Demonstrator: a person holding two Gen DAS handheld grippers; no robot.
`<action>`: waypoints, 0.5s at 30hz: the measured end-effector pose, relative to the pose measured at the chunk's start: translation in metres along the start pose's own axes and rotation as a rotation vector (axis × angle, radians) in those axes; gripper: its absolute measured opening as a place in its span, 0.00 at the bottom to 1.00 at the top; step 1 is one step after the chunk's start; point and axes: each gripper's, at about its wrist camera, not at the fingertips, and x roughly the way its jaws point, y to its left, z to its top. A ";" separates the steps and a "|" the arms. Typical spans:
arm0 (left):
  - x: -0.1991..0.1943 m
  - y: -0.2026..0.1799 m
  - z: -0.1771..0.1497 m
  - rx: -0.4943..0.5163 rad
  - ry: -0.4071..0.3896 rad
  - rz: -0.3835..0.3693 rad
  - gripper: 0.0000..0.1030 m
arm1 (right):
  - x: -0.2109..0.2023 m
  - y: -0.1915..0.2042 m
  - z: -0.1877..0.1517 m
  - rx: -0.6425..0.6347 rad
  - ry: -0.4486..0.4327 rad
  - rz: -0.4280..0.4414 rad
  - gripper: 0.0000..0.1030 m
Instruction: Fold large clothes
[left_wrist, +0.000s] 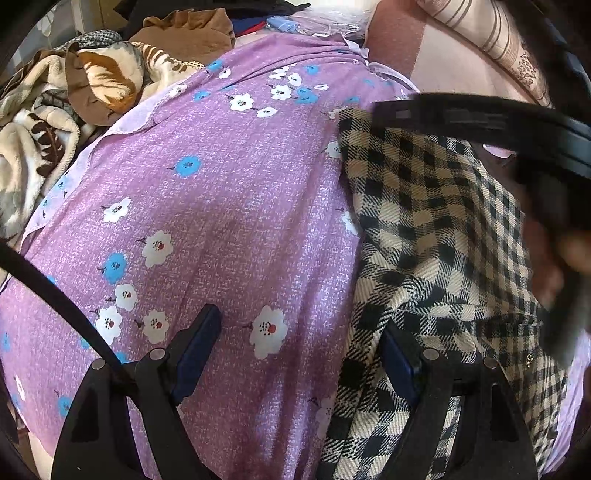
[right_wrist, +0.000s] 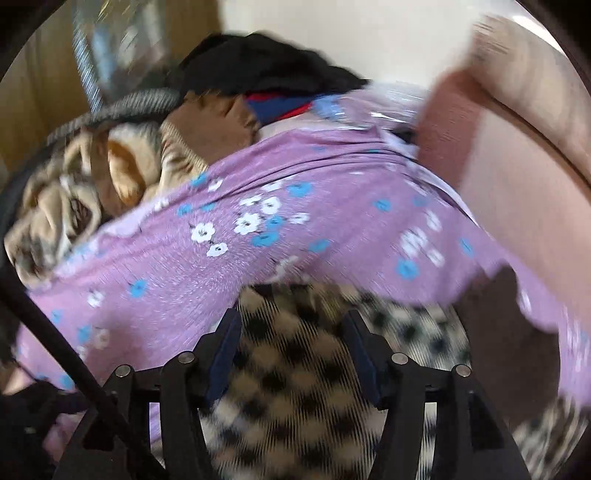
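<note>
Left wrist view is sharp over most of its width, yet its right side is taken up by a dark, motion-smeared shape, the right tongs (left_wrist: 498, 125) crossing the frame, with a blurred hand (left_wrist: 569, 258) below it whose fingers cannot be made out. At the far left a brown-and-cream leaf-print blanket (left_wrist: 44, 122) lies crumpled and is cut off by the frame edge; behind it sit a tan garment (left_wrist: 188, 29) and a few dark and blue clothes too small to name. A purple floral sheet (left_wrist: 221, 192) covers the bed across the middle, and the black-and-cream checked garment (left_wrist: 424, 221) lies on it toward the right, its lower end running out of frame and one small gold button just visible. The left tongs (left_wrist: 299, 350) point steeply down with jaws spread wide: the left finger stands over the purple sheet, the right finger at the checked garment's edge, a fold of which partly hides its pad, and whether it touches the cloth I cannot tell. Right wrist view is blurred throughout, so the patterns smear and the edges are soft; a black cable (right_wrist: 55, 339) crosses its lower left. There the right tongs (right_wrist: 291, 332) tilt down over the checked garment (right_wrist: 295, 387), their jaws parted with the checked cloth showing in the gap, neither pad pressing on it. A pink pillow or cushion (right_wrist: 517, 177) at the upper right is too smeared to identify.
</note>
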 end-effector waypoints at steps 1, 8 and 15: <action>0.001 0.001 0.001 0.001 0.000 -0.003 0.79 | 0.010 0.002 0.003 -0.027 0.016 -0.005 0.61; 0.001 0.007 0.006 -0.021 0.001 -0.045 0.77 | 0.027 0.004 0.001 -0.116 0.074 0.106 0.03; -0.002 0.014 0.008 -0.050 -0.006 -0.074 0.62 | 0.009 -0.004 0.020 0.053 -0.023 0.227 0.03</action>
